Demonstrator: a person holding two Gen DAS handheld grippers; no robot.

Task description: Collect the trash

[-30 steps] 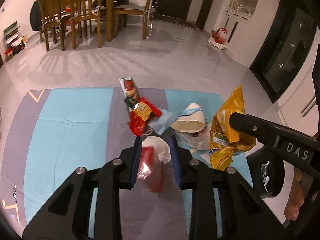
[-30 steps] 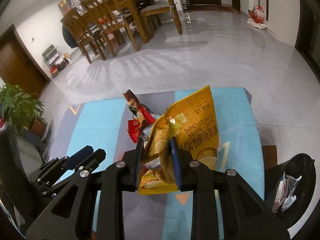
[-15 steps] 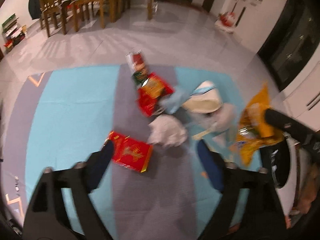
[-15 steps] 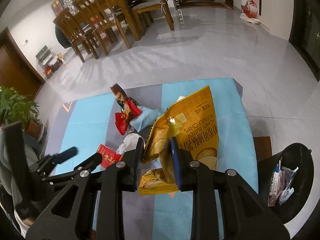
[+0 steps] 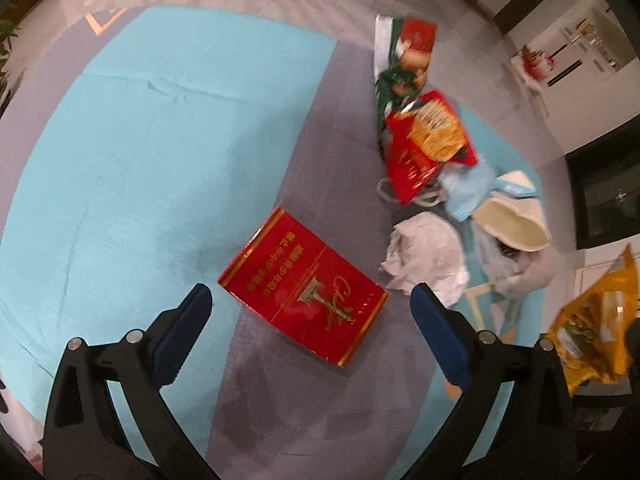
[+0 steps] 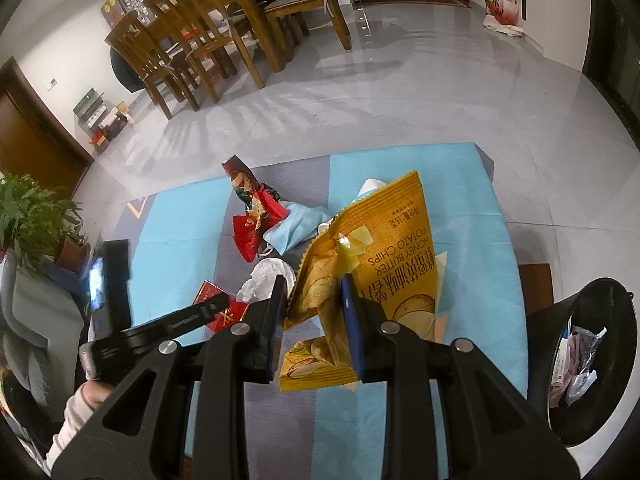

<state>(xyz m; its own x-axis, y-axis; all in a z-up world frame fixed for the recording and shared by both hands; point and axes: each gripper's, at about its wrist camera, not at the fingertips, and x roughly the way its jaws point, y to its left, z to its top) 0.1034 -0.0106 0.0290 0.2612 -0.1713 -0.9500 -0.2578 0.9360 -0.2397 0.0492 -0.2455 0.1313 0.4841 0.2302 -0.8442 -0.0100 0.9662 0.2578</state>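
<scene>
Your left gripper (image 5: pixel 310 300) is wide open. Its jaws have just been opening, and nothing is pinched between them. The red box (image 5: pixel 304 286) lies flat on the mat (image 5: pixel 140 140), just past the blue pads (image 5: pixel 182 322), not touching them. You point almost straight down at it, so the box sits between the two tips. That looks like the way to grab it: come down from above and squeeze its two sides.

Your right gripper (image 6: pixel 314 300) is nearly closed and holds the yellow chip bag (image 6: pixel 384 256). It pinches the crumpled lower part, so the bag sticks up and stays off the mat. The black bin (image 6: pixel 592 364) is just to the right, with some trash inside already. I think you hold the bag there so it can go in the bin next.

The other trash sits in a pile on the mat: a white tissue (image 5: pixel 424 258), a red snack bag (image 5: pixel 428 148), a blue mask (image 6: pixel 298 222) and a white cup (image 5: pixel 512 220).
</scene>
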